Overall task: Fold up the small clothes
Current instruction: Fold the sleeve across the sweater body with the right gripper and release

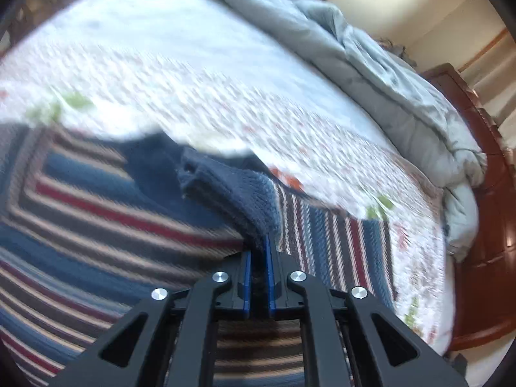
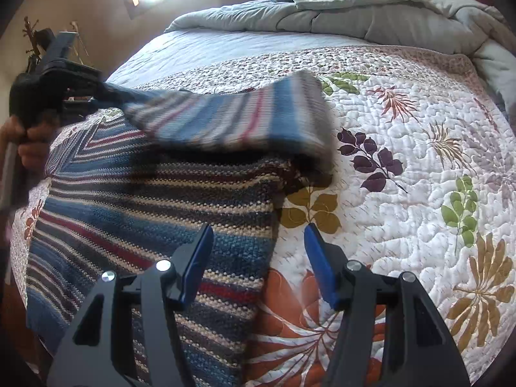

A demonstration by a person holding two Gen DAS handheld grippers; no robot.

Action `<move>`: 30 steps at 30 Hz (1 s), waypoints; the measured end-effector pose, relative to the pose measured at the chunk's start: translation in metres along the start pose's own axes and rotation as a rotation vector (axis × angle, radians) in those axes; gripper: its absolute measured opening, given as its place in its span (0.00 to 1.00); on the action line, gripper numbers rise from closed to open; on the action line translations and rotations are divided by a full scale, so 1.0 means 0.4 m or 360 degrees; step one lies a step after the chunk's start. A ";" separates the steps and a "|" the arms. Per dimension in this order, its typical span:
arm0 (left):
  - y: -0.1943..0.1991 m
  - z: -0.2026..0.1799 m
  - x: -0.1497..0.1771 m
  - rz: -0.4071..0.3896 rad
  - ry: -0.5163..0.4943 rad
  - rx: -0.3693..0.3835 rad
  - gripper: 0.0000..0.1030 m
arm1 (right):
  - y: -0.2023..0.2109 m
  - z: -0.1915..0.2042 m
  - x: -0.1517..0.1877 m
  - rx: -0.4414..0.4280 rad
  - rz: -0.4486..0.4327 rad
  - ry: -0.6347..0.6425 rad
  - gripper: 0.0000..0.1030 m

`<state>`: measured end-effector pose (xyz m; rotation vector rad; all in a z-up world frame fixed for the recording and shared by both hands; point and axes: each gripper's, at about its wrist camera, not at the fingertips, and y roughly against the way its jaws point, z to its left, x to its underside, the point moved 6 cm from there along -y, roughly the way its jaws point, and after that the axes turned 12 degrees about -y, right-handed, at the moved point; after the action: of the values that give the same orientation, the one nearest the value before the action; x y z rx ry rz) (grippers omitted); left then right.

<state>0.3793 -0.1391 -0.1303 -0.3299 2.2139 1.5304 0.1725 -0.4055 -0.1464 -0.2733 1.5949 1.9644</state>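
No writing shows; left gripper (image 1: 258,251) pinches the striped sweater's (image 2: 154,213) navy cuff (image 1: 225,193), right gripper (image 2: 258,242) spread.

Both wrist cams pitch steeply down at the bed (image 2: 419,148). Left sits close over the striped sweater (image 1: 96,213), facing the duvet (image 1: 387,74) end; right looks from the sweater's side. Shared: sweater, quilt, duvet.

A bed (image 2: 225,48) carries a floral quilt (image 2: 403,167); a striped knit sweater (image 2: 129,213) lies on it beneath the left finger, and a grey comforter (image 2: 371,13) is bunched well beyond.
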 end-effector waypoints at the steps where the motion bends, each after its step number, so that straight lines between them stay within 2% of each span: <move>1: 0.011 0.025 -0.007 -0.0012 -0.0005 -0.0041 0.07 | -0.002 0.002 -0.001 0.0001 -0.0001 -0.0003 0.57; 3: 0.023 0.091 -0.012 -0.0017 0.0015 -0.0129 0.07 | -0.006 0.008 -0.004 0.0006 -0.0001 -0.0008 0.57; 6: 0.020 0.200 0.015 0.0022 0.0134 -0.0210 0.07 | -0.022 0.012 -0.016 0.0049 0.0003 -0.0013 0.57; 9: -0.009 0.306 0.064 0.0077 0.0277 -0.0211 0.07 | -0.052 0.011 -0.040 0.0097 0.0027 -0.0025 0.57; 11: -0.020 0.342 0.095 0.0114 0.0304 -0.0178 0.08 | -0.076 0.020 -0.051 0.0115 0.0067 -0.0003 0.57; 14: -0.045 0.361 0.115 0.0136 0.0306 -0.0163 0.08 | -0.116 0.048 -0.068 0.0109 0.0120 0.0059 0.63; 17: -0.052 0.361 0.119 0.0116 0.0304 -0.0168 0.09 | -0.167 0.064 -0.086 0.0131 0.0165 0.0068 0.63; 18: -0.052 0.359 0.117 0.0112 0.0298 -0.0172 0.09 | -0.182 0.063 -0.096 0.0130 0.0172 0.0056 0.60; 20: -0.057 0.356 0.115 0.0111 0.0269 -0.0188 0.09 | -0.209 0.054 -0.118 0.0127 0.0188 0.0015 0.41; 21: -0.055 0.354 0.115 0.0112 0.0257 -0.0191 0.10 | -0.214 0.049 -0.121 0.0149 0.0200 -0.0001 0.35; 24: -0.057 0.354 0.119 0.0109 0.0234 -0.0201 0.11 | -0.214 0.017 -0.131 0.0239 0.0235 -0.0033 0.28; 27: -0.067 0.344 0.121 0.0110 0.0202 -0.0238 0.14 | -0.188 -0.014 -0.131 0.0339 0.0207 -0.0021 0.30; 30: -0.081 0.332 0.124 0.0118 0.0160 -0.0305 0.14 | -0.200 -0.032 -0.109 0.0406 0.0225 -0.0008 0.36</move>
<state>0.3771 -0.0251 -0.2203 -0.3953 2.1804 1.8084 0.2497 -0.4226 -0.1937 -0.0551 1.8832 1.8342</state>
